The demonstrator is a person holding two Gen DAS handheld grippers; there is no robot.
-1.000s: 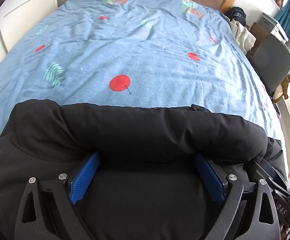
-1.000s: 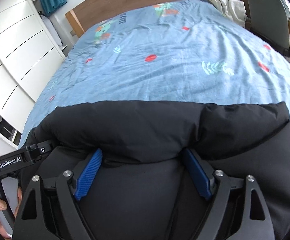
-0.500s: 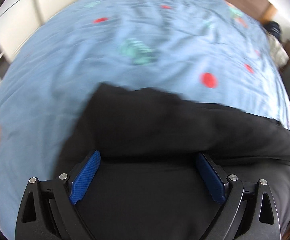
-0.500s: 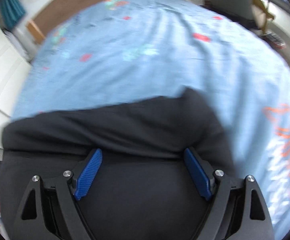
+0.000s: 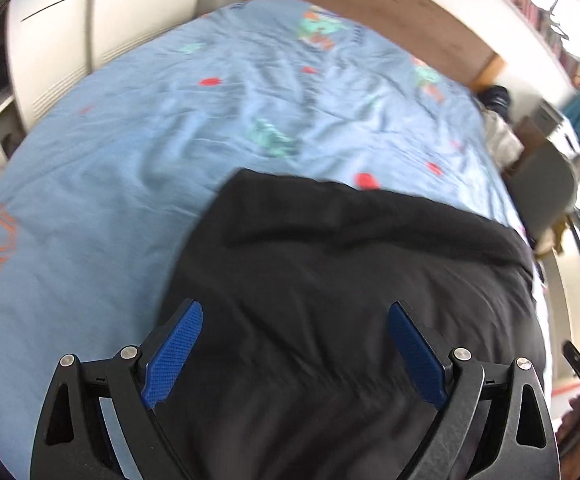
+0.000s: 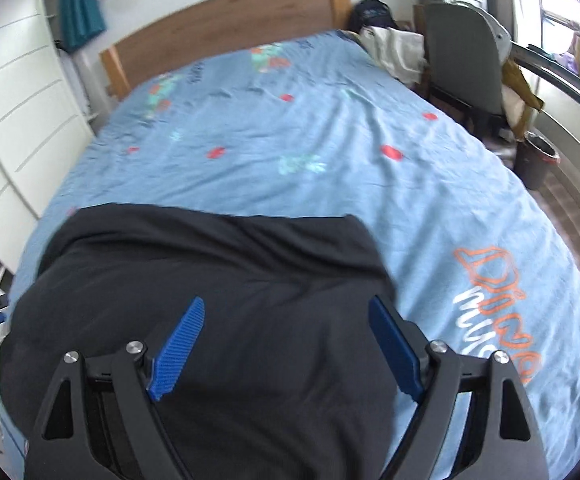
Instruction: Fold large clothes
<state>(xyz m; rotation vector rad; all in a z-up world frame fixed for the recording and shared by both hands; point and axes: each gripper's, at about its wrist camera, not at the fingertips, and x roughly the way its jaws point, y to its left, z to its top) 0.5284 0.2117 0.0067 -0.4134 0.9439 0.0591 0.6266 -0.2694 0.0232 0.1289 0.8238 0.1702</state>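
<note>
We hold the left claw (image 5: 293, 344) over the black garment (image 5: 349, 280), jaws spread wide and released; its blue pads (image 5: 172, 354) sit apart with dark fabric visible between them, gripping nothing. We hold the right claw (image 6: 286, 340) in the same condition: jaws spread, blue pads (image 6: 178, 346) clear of each other, no fabric pinched.

The black garment (image 6: 210, 300) lies in a bulky mass on the near part of the bed (image 6: 329, 140), directly below both claws. Its far edge runs across the blue sheet (image 5: 130, 140); in the left wrist view its left edge slants toward the left claw. Whether the pads touch the fabric cannot be determined.

The sheet carries red dots, green prints and orange lettering (image 6: 497, 308). A wooden headboard (image 6: 230, 36) closes the far end. A grey chair (image 6: 461, 64) stands beside the bed, and white cabinets (image 5: 70, 40) line the opposite side.
</note>
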